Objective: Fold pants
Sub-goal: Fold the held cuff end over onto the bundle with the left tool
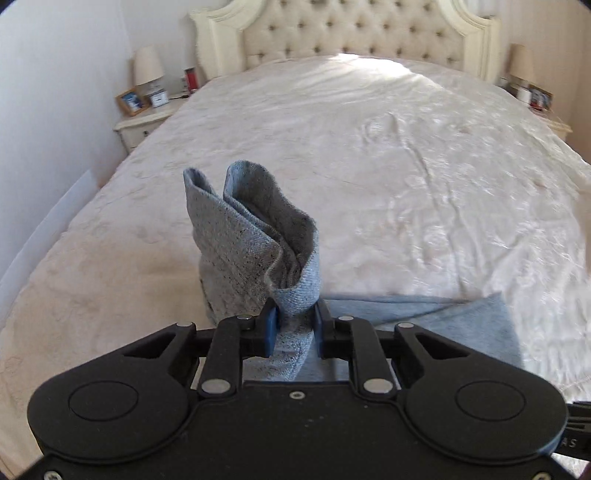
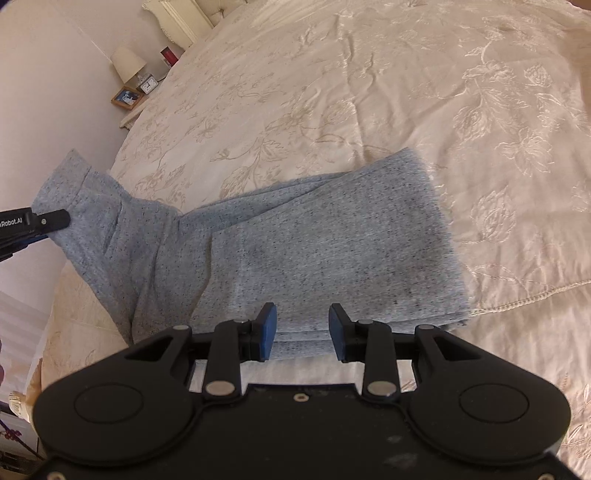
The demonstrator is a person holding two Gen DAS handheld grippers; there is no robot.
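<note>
Grey-blue speckled pants (image 2: pixel 325 240) lie partly folded on the cream bedspread (image 2: pixel 369 92). My left gripper (image 1: pixel 295 317) is shut on one end of the pants (image 1: pixel 251 236), which stands bunched above the jaws, lifted off the bed. In the right wrist view the left gripper's fingers (image 2: pixel 44 221) show at the far left, pinching that raised end. My right gripper (image 2: pixel 303 325) is open and empty, just above the near edge of the folded part of the pants.
A tufted cream headboard (image 1: pixel 351 33) stands at the far end of the bed (image 1: pixel 369 147). A nightstand (image 1: pixel 144 122) with a lamp, a clock and a photo frame is at the left, another nightstand (image 1: pixel 532 96) at the right. A white wall runs along the left.
</note>
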